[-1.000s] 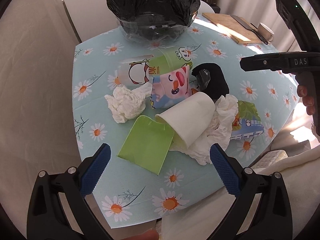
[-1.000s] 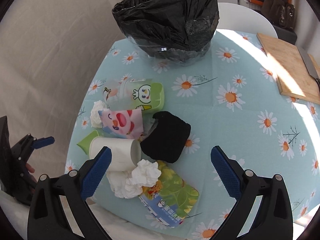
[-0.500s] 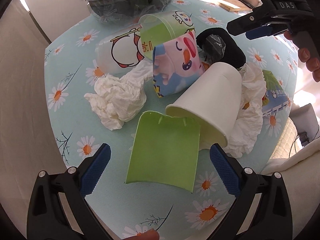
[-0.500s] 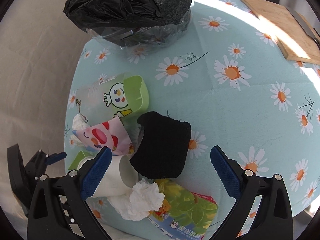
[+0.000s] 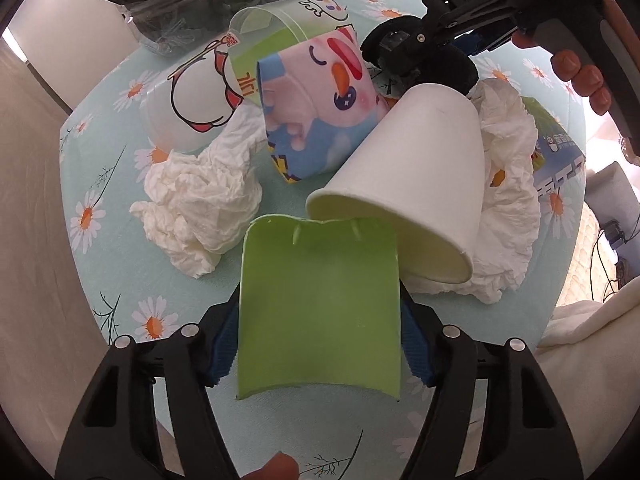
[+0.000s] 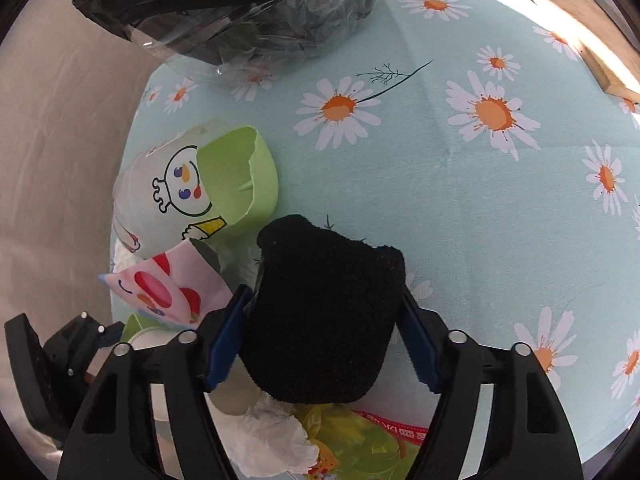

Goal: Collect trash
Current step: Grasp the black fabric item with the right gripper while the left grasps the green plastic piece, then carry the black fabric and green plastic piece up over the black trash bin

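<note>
A pile of trash lies on the daisy tablecloth (image 6: 480, 208). My left gripper (image 5: 320, 344) is shut on a curved green plastic piece (image 5: 320, 304). Beyond it lie a white paper cup (image 5: 420, 160), crumpled tissues (image 5: 200, 204), a pink cartoon wrapper (image 5: 320, 96) and a clear cartoon cup (image 5: 188, 96). My right gripper (image 6: 324, 340) is shut on a black cloth (image 6: 324, 312); it also shows in the left wrist view (image 5: 476, 20). A bin with a black bag (image 6: 224, 4) stands at the table's far side.
A green snack packet (image 6: 360, 440) and tissue (image 6: 272, 444) lie under the black cloth. A wooden cutting board (image 6: 572, 20) lies at the far right. The table edge drops off to the left onto beige fabric (image 6: 60, 160).
Both grippers moved down into the pile and closed: the left onto the green plastic piece, the right onto the black cloth. Both were open before.
</note>
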### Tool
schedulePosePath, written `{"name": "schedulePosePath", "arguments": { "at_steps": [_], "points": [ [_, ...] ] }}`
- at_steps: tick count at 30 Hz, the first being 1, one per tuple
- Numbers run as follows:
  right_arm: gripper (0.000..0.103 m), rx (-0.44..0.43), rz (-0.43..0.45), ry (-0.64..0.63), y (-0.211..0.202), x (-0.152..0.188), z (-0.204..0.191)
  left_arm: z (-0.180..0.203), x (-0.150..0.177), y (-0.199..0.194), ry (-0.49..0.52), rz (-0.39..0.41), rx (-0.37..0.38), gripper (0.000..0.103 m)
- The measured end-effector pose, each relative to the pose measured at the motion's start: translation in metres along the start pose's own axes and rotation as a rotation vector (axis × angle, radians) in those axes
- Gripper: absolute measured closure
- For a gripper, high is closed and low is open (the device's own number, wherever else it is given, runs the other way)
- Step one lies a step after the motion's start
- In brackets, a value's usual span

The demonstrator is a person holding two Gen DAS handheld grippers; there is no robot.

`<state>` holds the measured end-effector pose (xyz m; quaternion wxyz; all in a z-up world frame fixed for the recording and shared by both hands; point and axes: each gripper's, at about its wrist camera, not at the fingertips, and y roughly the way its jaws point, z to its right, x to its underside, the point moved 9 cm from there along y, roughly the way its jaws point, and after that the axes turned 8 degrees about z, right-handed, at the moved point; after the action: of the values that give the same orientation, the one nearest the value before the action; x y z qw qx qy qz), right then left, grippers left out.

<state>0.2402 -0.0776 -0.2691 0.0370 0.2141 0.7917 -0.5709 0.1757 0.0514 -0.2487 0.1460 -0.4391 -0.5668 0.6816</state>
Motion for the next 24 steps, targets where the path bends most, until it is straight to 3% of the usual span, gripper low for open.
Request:
{"name": "schedulePosePath", "arguments": {
  "at_steps": [3, 8, 16, 24],
  "points": [
    [0.043, -0.006, 0.012, -0.037, -0.005, -0.003, -0.004, -0.006, -0.003, -0.001, -0.069, 0.0, 0.035, 0.037],
    [0.043, -0.018, 0.03, -0.066, -0.023, -0.004, -0.001, -0.017, -0.001, -0.016, -0.122, 0.0, -0.033, 0.037],
    [0.043, 0.003, 0.081, -0.15, -0.057, -0.012, 0.008, -0.018, 0.013, -0.055, -0.272, 0.013, -0.078, 0.037],
    [0.042, -0.006, 0.148, -0.212, -0.091, -0.023, 0.029, -0.006, 0.008, -0.071, -0.369, 0.002, -0.19, 0.037]
  ]
}}
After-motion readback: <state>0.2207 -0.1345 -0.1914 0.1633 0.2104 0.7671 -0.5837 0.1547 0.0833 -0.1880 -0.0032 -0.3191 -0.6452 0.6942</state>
